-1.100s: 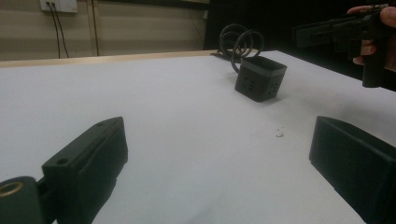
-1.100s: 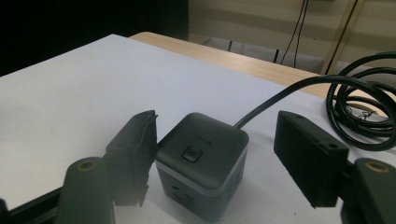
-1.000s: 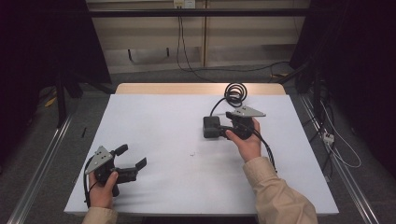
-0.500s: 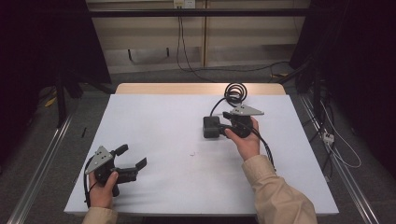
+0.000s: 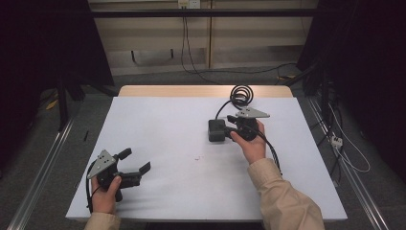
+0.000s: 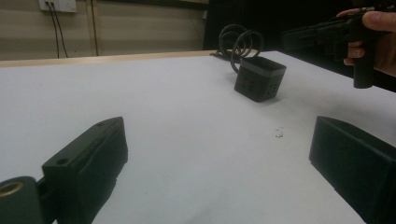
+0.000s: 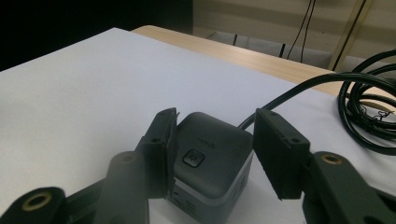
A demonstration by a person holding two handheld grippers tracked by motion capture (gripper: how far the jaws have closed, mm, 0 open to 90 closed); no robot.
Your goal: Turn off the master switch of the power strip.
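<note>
Cube-shaped power block (image 7: pixel 212 161) between right tool (image 7: pixel 215 149) jaws, just closing inward

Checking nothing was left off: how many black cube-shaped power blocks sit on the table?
1. The power cube sits right of the table's middle, between the right claw's jaws, its coiled cable behind it.

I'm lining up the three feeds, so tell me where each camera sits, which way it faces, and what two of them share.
High view: above the person's side, looking forward and down on the table; forearms, left tongs and right tongs.
Left gripper view: rides the left tongs, low, looking across at the power cube; open jaws and the other hand.
Right gripper view: rides the right tongs, close on the power cube, which sits between jaws that have just been closing.
Shared: the cube and its coiled cable.
</note>
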